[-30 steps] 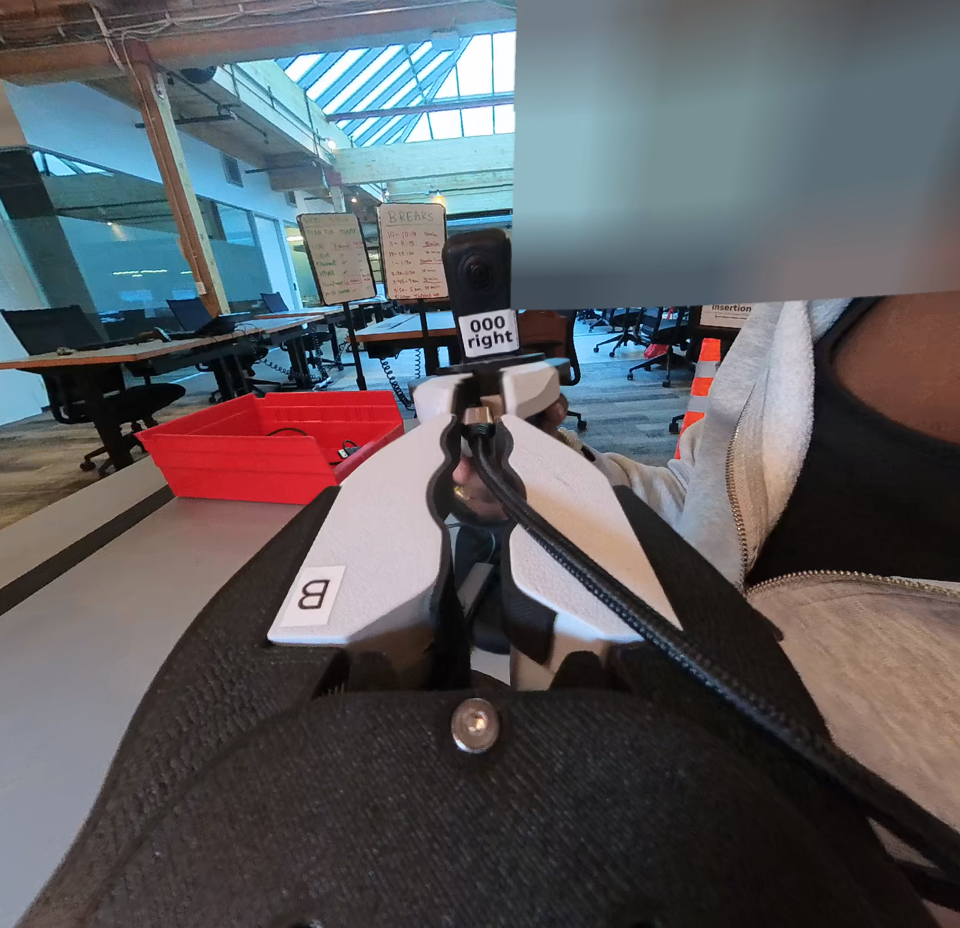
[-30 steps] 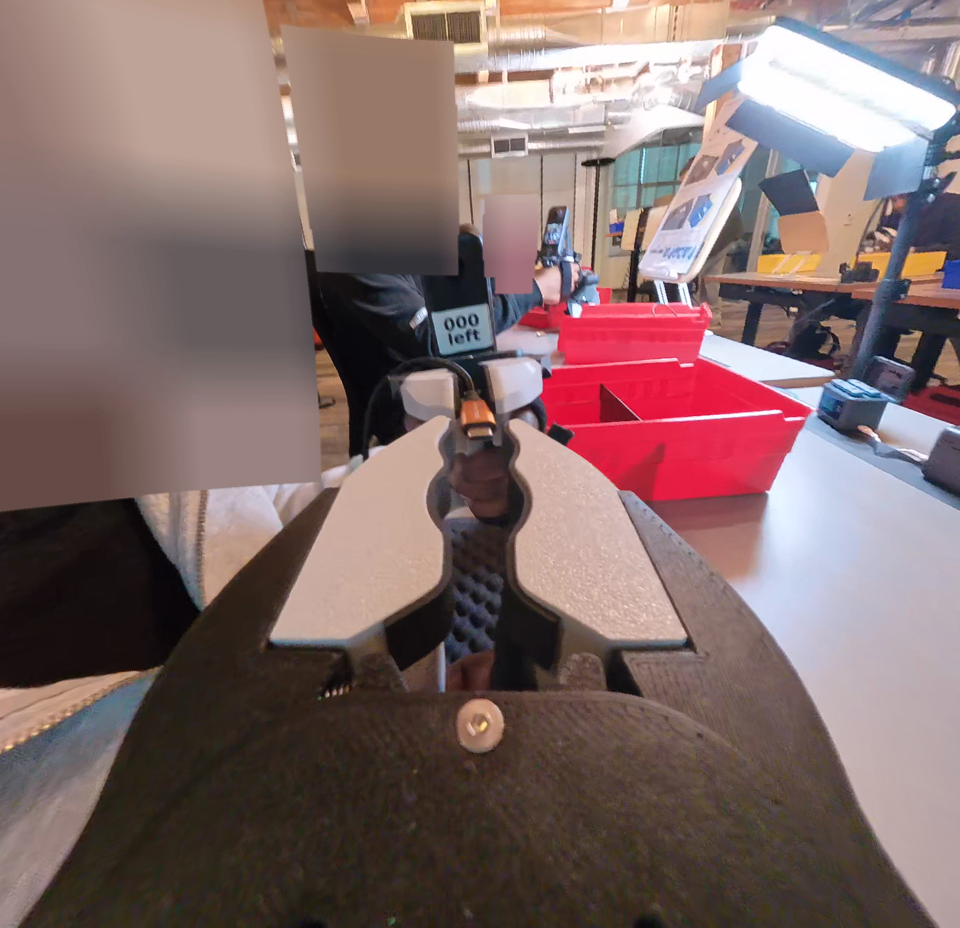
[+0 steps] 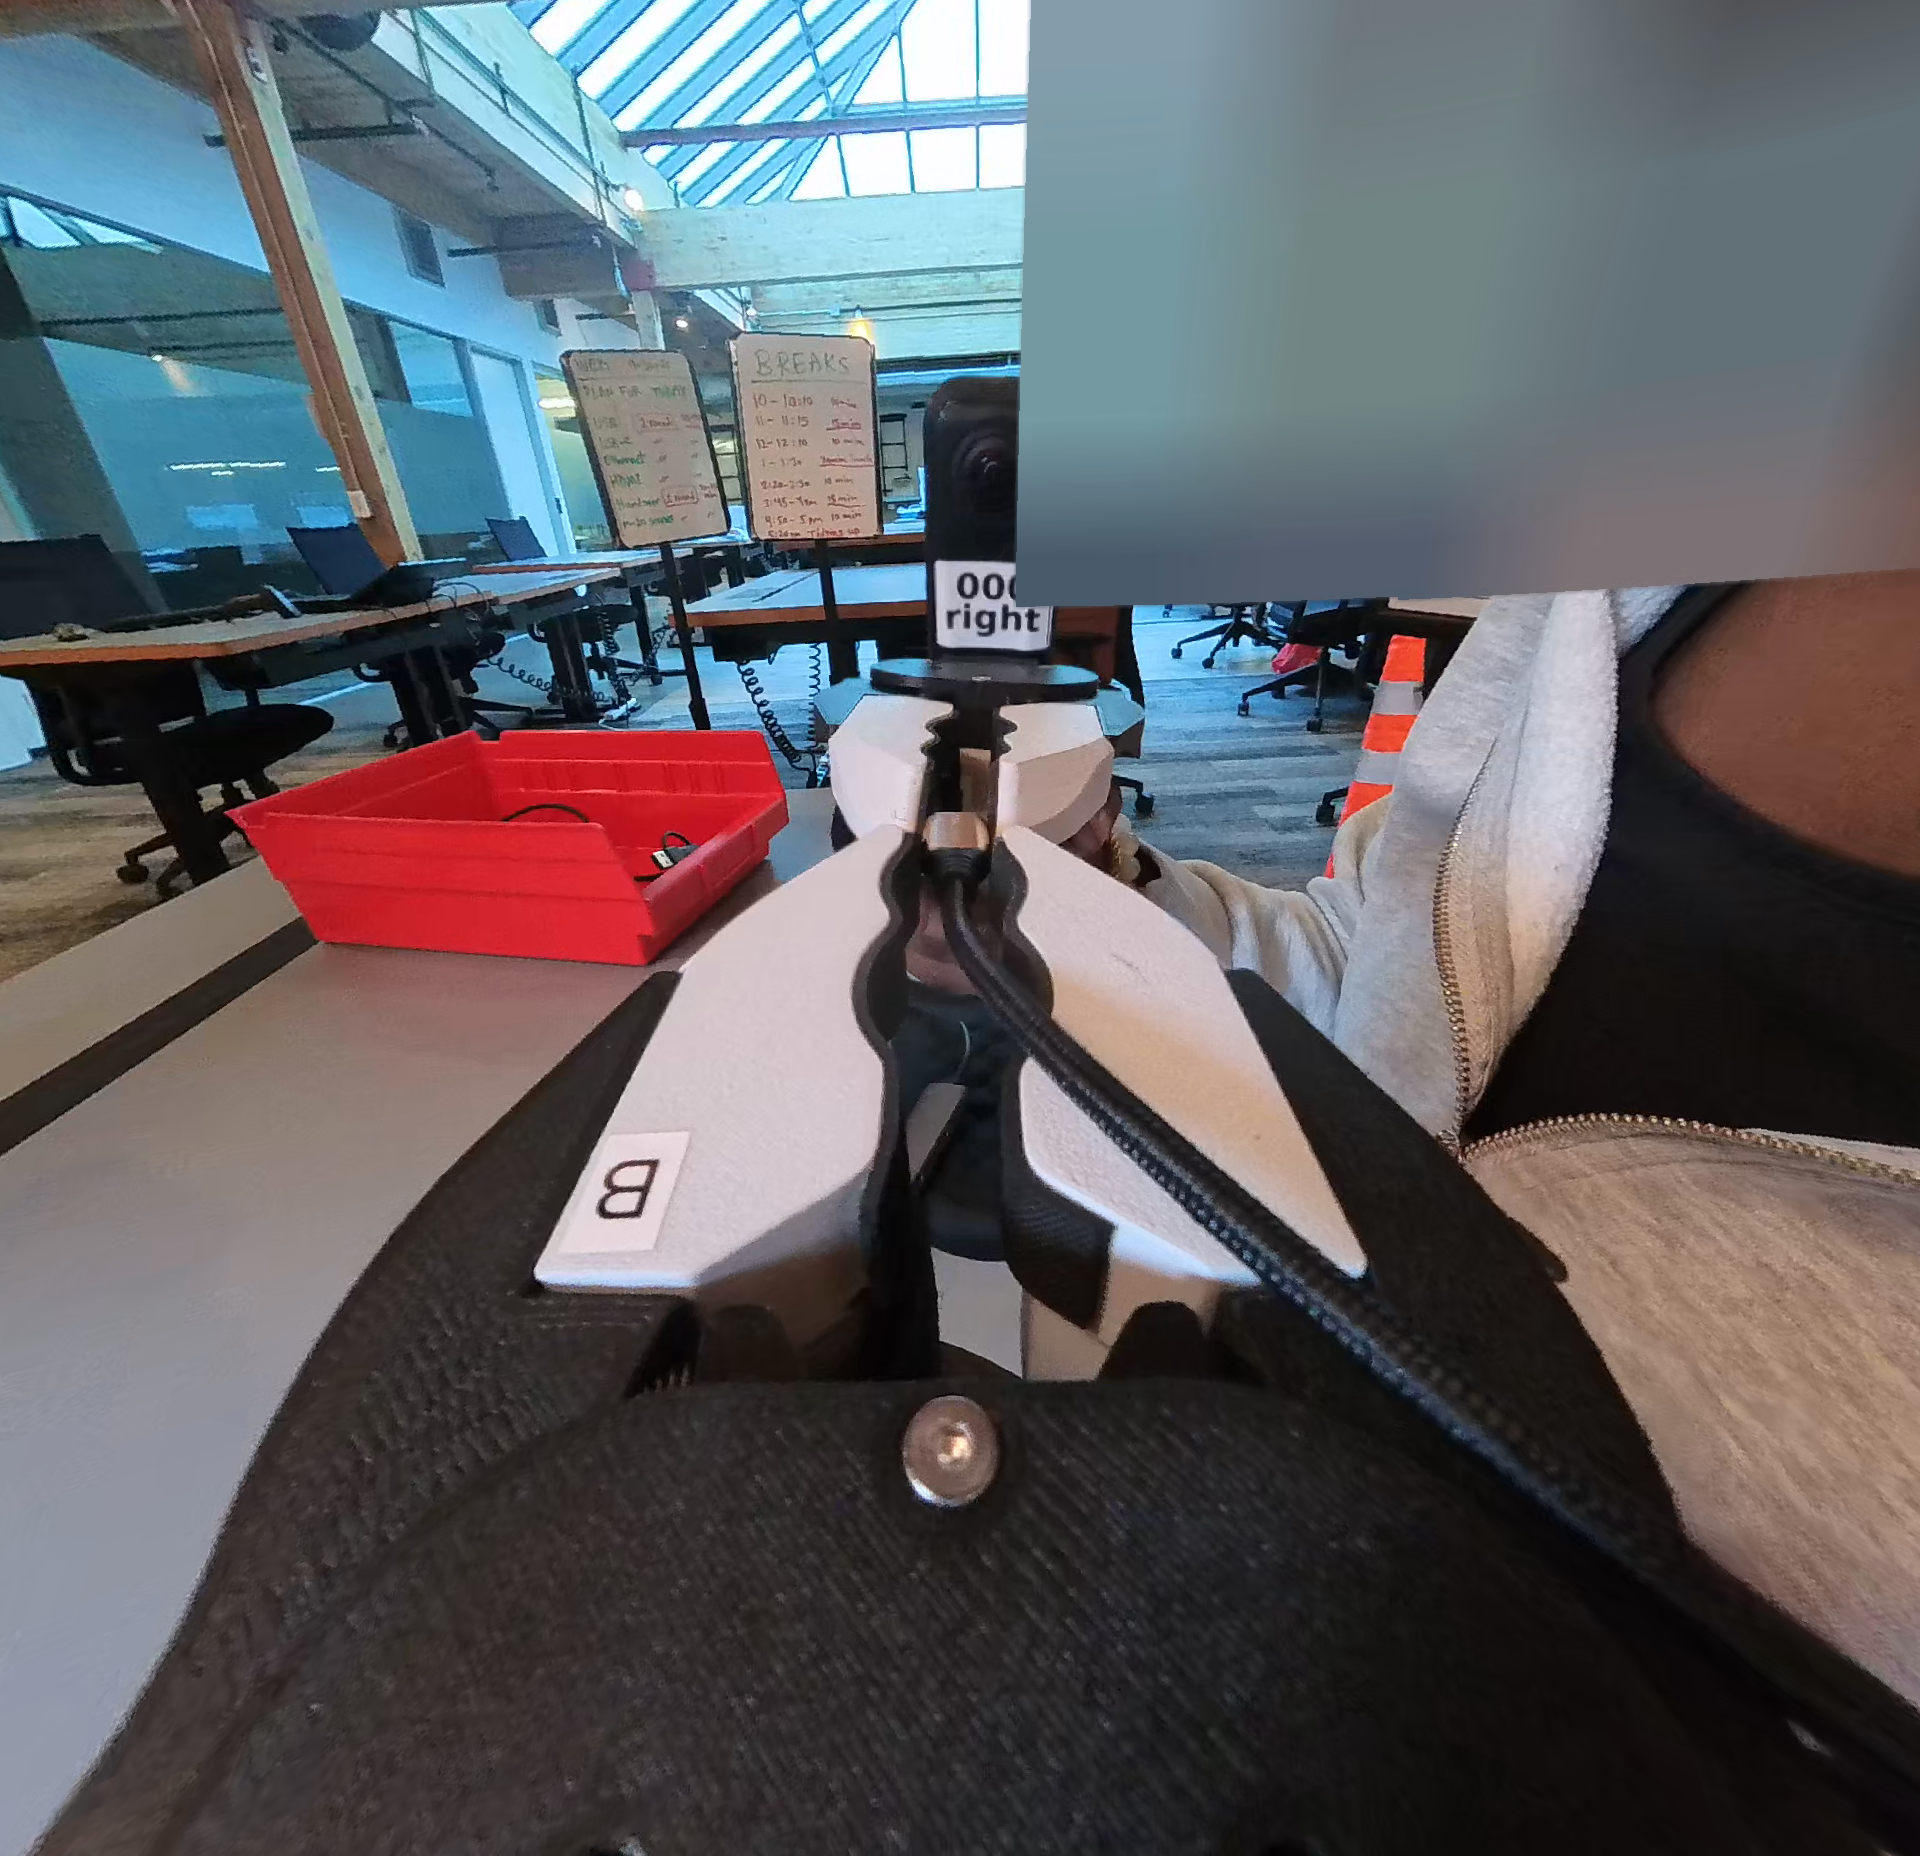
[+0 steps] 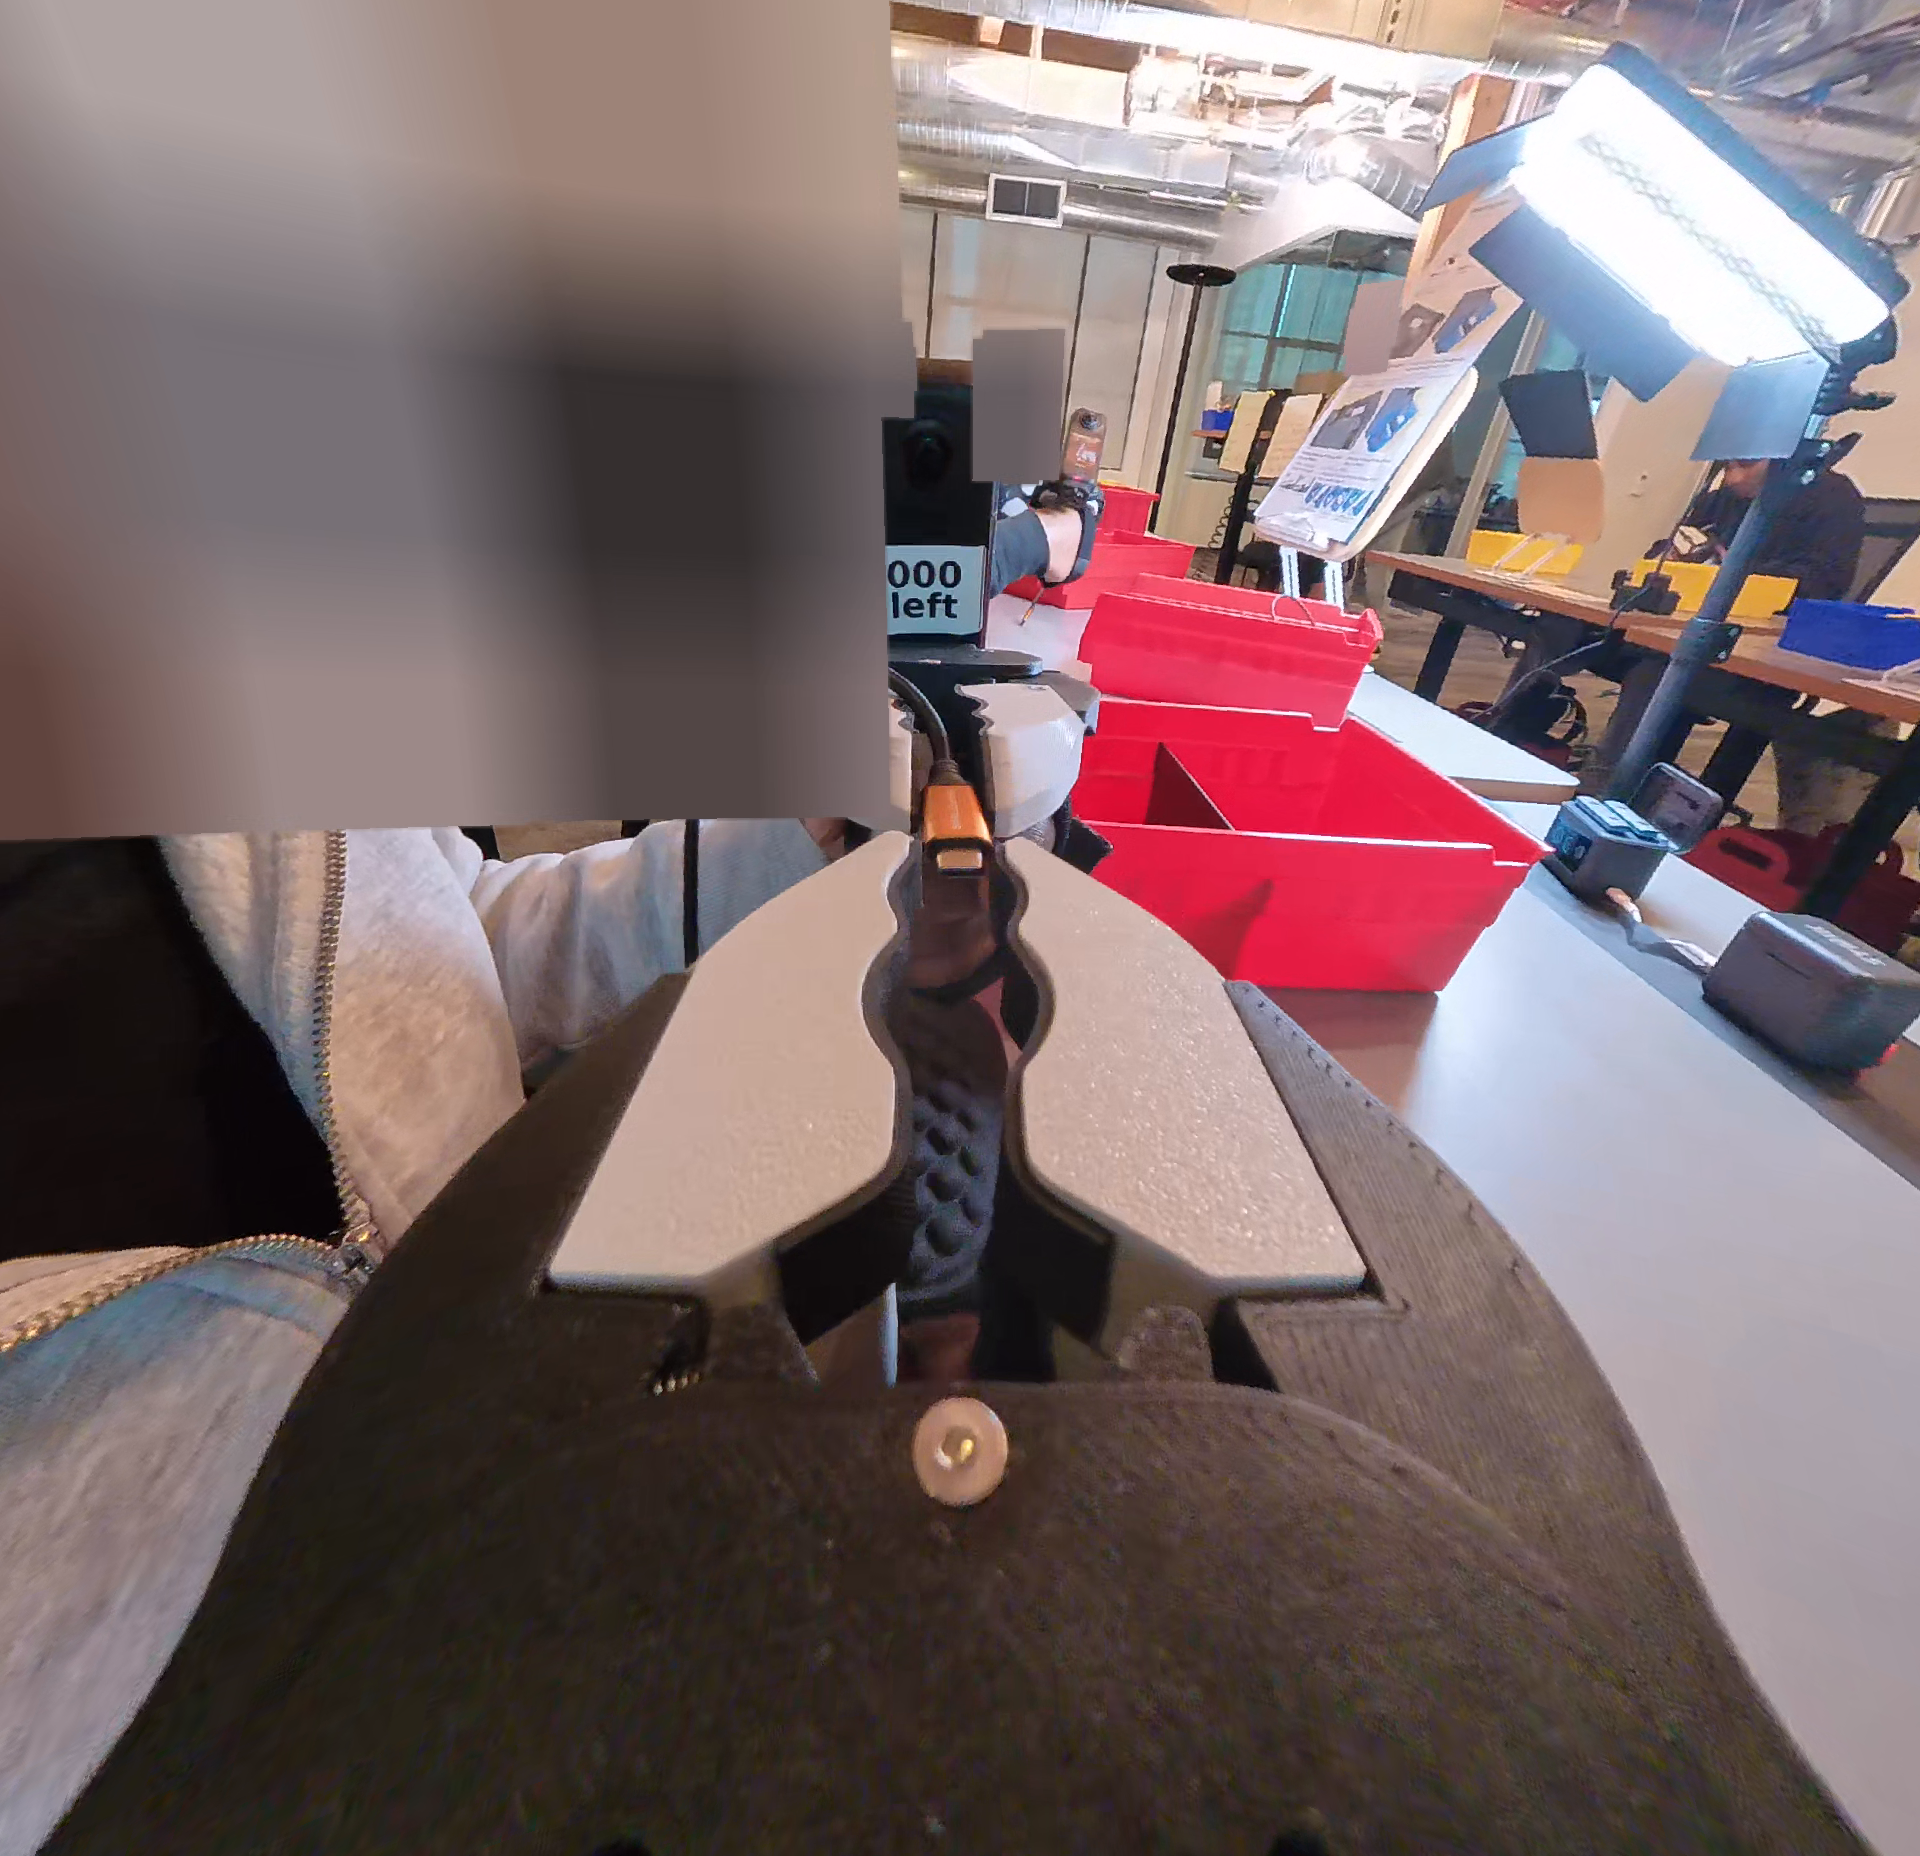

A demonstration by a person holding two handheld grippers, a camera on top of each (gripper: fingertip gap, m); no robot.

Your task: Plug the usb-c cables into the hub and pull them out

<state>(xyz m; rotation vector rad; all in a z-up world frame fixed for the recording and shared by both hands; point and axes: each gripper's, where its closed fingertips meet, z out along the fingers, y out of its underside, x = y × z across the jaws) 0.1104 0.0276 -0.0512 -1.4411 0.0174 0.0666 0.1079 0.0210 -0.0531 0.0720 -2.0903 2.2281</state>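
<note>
Your left gripper (image 3: 958, 842) clamps the black braided cable (image 3: 1164, 1131).
Orange-shelled plug (image 4: 954, 827) at your right gripper (image 4: 956, 861); its grip is unclear, hub hidden.

Each camera sits just behind its own claw and looks forward along the two fingers, so the claw fills the lower half of its view. The left wrist view faces the right claw (image 3: 961, 767) close ahead, with a red bin (image 3: 499, 850) on the counter (image 3: 208, 1183) at left. The right wrist view faces back at the left claw (image 4: 997, 757), the counter (image 4: 1558, 1183) at right. Both views share the person's grey zipped jacket (image 3: 1662, 1339) and the orange-sleeved cable plug (image 4: 954, 832) between the two claw tips.
</note>
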